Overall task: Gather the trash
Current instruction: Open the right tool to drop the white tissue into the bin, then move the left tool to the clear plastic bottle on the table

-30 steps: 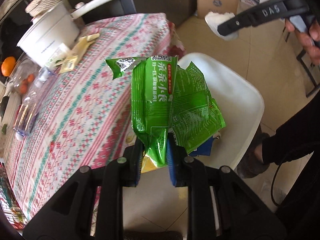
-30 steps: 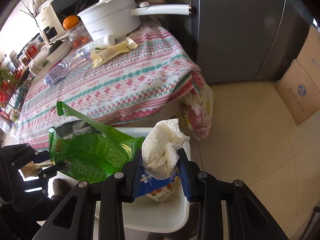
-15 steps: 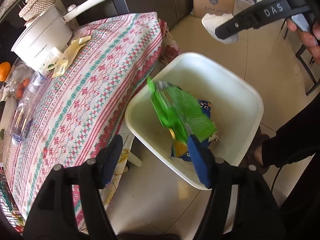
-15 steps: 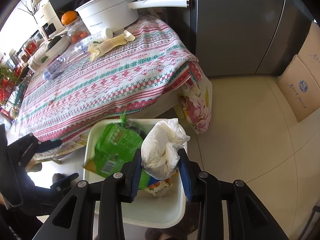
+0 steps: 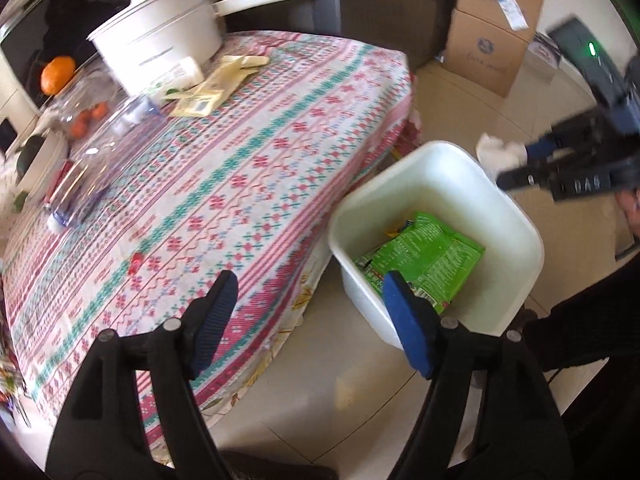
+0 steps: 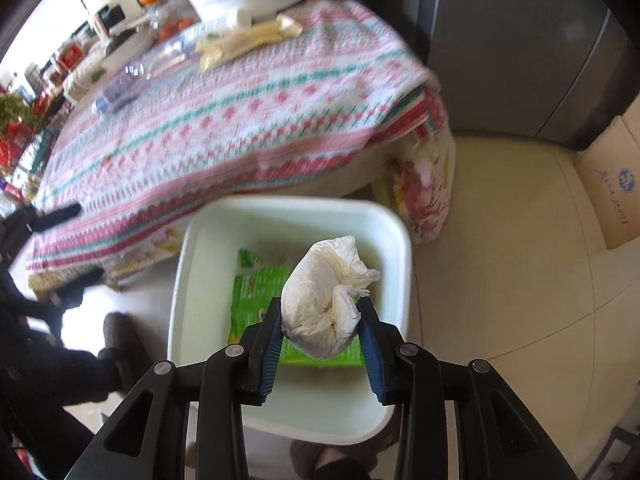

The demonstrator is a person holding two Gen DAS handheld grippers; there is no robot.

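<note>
A white plastic bin (image 5: 516, 216) stands on the floor beside the table; it also shows in the right wrist view (image 6: 188, 252). A green snack wrapper (image 5: 428, 260) lies inside it, also seen in the right wrist view (image 6: 256, 288). My left gripper (image 5: 308, 292) is open and empty, over the table edge left of the bin. My right gripper (image 6: 320, 316) is shut on a crumpled white tissue wad (image 6: 324, 300), held above the bin; the wad also shows in the left wrist view (image 5: 496, 152).
The table with a patterned cloth (image 5: 224, 176) carries a white pot (image 5: 160, 48), yellow wrappers (image 5: 216, 88), a clear plastic bottle (image 5: 92, 172) and an orange (image 5: 58, 74). Cardboard boxes (image 5: 492, 28) stand on the tiled floor. A grey cabinet (image 6: 520, 40) is behind the table.
My left gripper opened and let go of the green wrapper, which fell into the bin. The left gripper then swung left toward the table. The right gripper moved over the bin.
</note>
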